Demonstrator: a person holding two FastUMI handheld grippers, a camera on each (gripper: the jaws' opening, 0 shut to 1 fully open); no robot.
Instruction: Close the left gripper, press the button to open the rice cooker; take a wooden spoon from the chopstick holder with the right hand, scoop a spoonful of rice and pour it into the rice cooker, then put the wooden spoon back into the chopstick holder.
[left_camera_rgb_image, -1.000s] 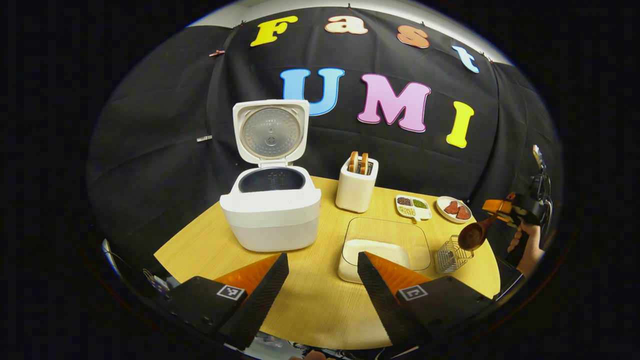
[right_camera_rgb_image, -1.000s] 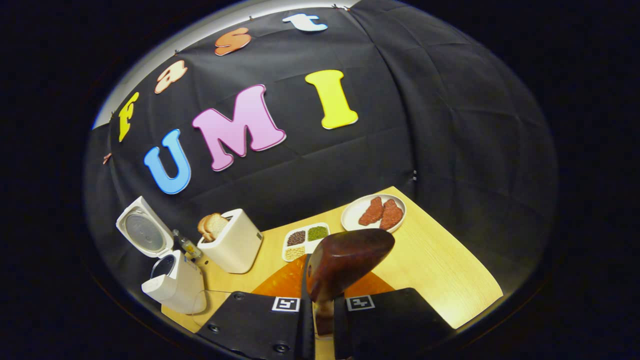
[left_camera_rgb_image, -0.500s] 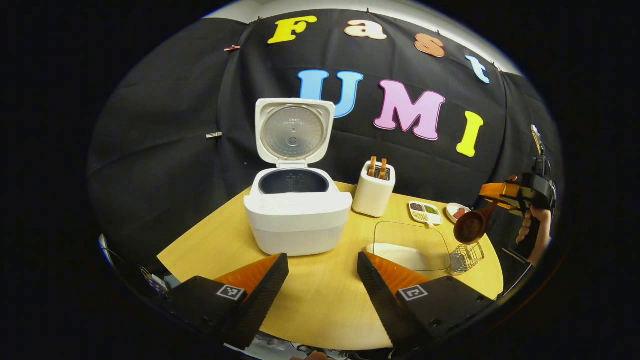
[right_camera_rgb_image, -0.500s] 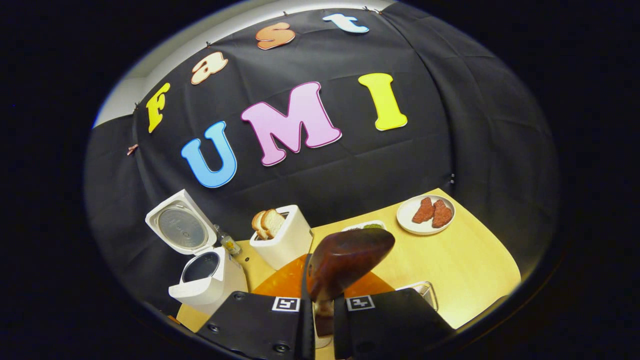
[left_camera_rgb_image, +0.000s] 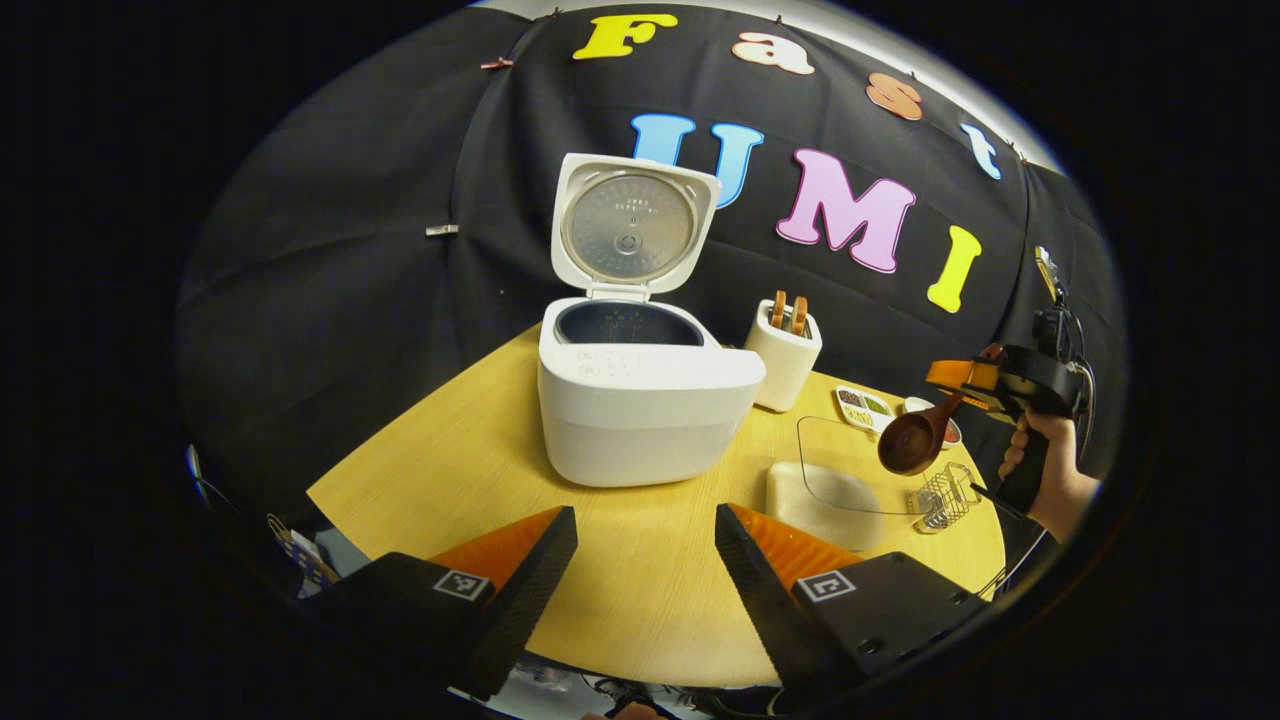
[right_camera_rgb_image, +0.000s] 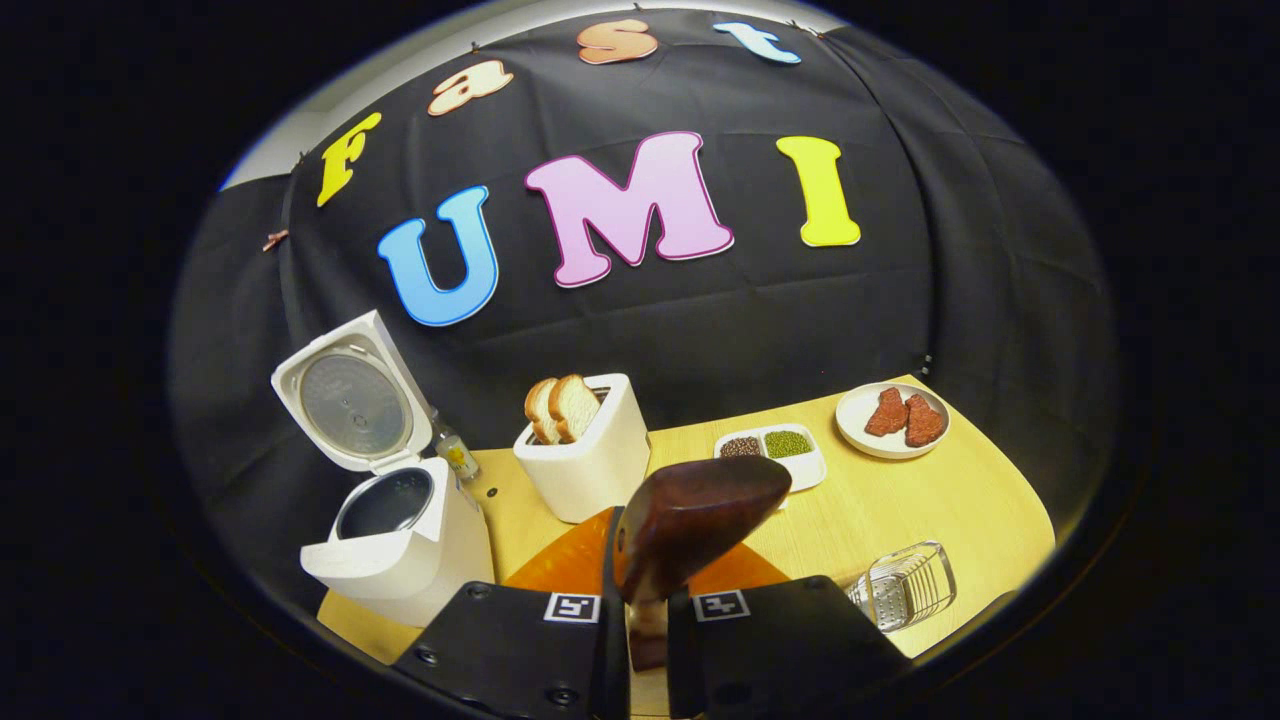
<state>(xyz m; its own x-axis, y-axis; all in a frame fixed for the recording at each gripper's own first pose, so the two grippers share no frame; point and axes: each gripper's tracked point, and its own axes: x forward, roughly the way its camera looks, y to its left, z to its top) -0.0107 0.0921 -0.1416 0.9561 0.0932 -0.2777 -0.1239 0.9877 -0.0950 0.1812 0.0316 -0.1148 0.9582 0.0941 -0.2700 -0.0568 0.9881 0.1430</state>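
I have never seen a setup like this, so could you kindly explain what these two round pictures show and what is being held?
A person holds a two-finger gripper in each hand; each carries its own camera. In the left gripper view, the left gripper is open above the table, facing the open rice cooker, toaster and rice container. The right gripper grips the wooden spoon, near the chopstick holder. Farther back are a snack tray and plate.
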